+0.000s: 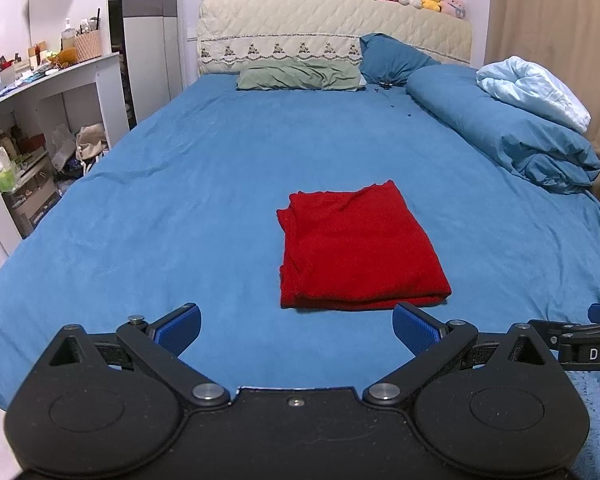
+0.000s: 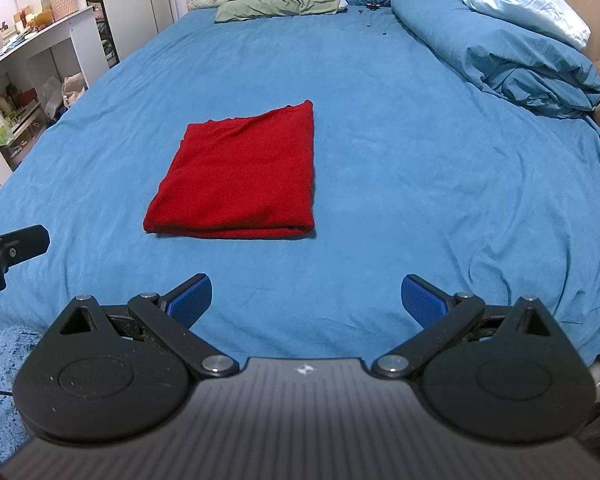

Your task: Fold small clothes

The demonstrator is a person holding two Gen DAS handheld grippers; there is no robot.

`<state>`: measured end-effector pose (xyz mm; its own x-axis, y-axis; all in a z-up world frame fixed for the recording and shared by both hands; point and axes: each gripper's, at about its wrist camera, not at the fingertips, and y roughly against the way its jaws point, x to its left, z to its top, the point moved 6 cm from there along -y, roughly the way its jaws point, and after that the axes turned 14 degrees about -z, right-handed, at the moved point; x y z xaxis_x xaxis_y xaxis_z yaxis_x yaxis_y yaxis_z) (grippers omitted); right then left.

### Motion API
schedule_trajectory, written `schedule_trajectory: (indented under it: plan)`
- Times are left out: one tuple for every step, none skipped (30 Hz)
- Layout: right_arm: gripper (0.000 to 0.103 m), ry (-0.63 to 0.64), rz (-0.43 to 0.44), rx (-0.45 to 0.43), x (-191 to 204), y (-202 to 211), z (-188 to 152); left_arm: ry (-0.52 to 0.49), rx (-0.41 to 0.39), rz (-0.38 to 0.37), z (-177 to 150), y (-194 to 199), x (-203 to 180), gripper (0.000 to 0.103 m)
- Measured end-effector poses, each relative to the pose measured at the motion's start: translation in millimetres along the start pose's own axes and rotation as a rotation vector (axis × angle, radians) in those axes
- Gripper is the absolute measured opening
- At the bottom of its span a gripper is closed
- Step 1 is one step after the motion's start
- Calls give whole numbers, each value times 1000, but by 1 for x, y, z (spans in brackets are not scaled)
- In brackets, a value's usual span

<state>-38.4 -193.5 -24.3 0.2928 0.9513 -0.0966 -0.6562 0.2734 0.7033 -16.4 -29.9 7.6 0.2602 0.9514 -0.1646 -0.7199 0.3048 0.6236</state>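
A red garment (image 1: 358, 246) lies folded into a neat rectangle on the blue bed sheet (image 1: 188, 184); in the right wrist view the same red garment (image 2: 244, 178) sits ahead and to the left. My left gripper (image 1: 298, 330) hovers over the bed's near edge, just short of the garment, jaws wide apart and holding nothing. My right gripper (image 2: 306, 300) is also open and empty, farther back and to the right of the cloth. Part of the right gripper (image 1: 592, 340) shows at the left wrist view's right edge, and part of the left gripper (image 2: 8, 250) at the right wrist view's left edge.
A rolled blue duvet (image 1: 512, 132) with a pale blue blanket (image 1: 536, 88) lies along the bed's right side. Green (image 1: 300, 74) and blue pillows rest at the cream headboard (image 1: 332, 28). A cluttered white shelf unit (image 1: 40, 120) stands left of the bed.
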Motion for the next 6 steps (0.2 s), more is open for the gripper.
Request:
schedule_trajectory:
  plan:
    - [103, 0, -1, -1, 0, 0, 0, -1, 0, -1, 0, 0, 0, 103]
    - [103, -1, 0, 0, 0, 0, 0, 1, -1, -6, 0, 1, 0, 103]
    - [103, -1, 0, 0, 0, 0, 0, 3, -3, -11, 0, 1, 1, 103]
    - [103, -2, 1, 0, 0, 0, 0, 7, -5, -16, -1, 1, 1, 103]
    - [103, -3, 1, -1, 0, 0, 0, 9, -6, -19, -1, 2, 2, 103]
    - [103, -3, 1, -2, 0, 1, 0, 11, -6, -20, 0, 2, 2, 103]
